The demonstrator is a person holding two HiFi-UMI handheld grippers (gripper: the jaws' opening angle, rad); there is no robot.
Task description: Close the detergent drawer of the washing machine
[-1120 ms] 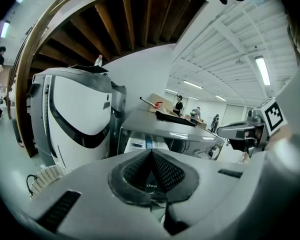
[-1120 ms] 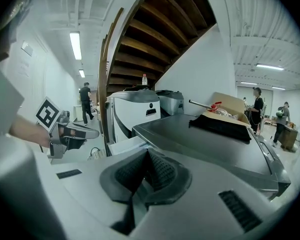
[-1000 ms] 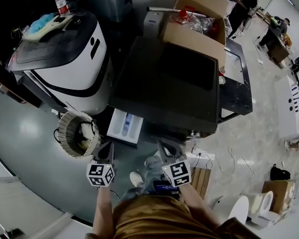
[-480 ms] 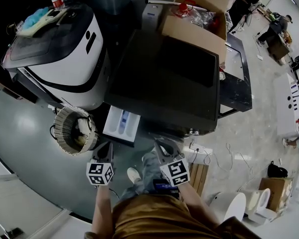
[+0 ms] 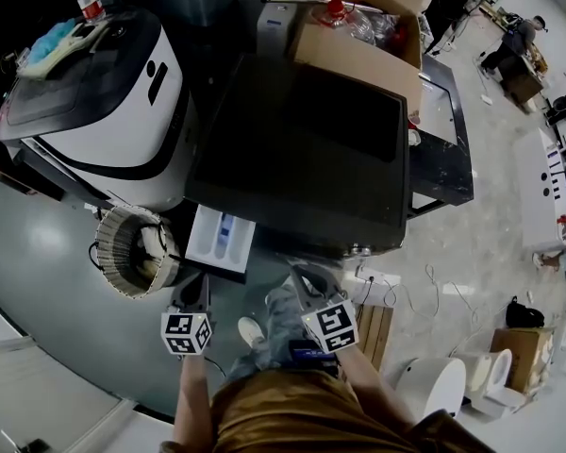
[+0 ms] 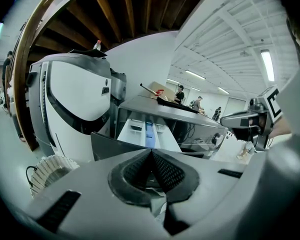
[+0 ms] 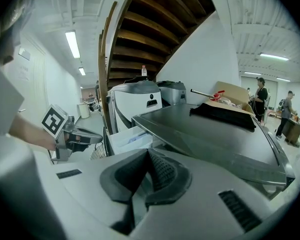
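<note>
The washing machine (image 5: 302, 149) has a dark flat top and fills the middle of the head view. Its white detergent drawer (image 5: 219, 239), with a blue insert, stands pulled out of the front left corner. My left gripper (image 5: 196, 289) hovers just in front of the drawer, shut on nothing. In the left gripper view the drawer (image 6: 149, 133) lies straight ahead beyond the closed fingertips. My right gripper (image 5: 307, 283) is also shut and empty, held before the machine's front, right of the drawer. From the right gripper view the drawer (image 7: 130, 139) shows at the left, with the left gripper (image 7: 87, 138) beside it.
A white rounded machine (image 5: 104, 111) stands left of the washer, with a wicker basket (image 5: 132, 251) on the floor in front. A cardboard box (image 5: 368, 26) sits behind, a black frame table (image 5: 443, 159) to the right. Cables and a power strip (image 5: 387, 281) lie on the floor.
The head view has drifted, so the machines sit a little further left and higher. Both grippers stay shut in nearly the same spots. The drawer remains pulled out.
</note>
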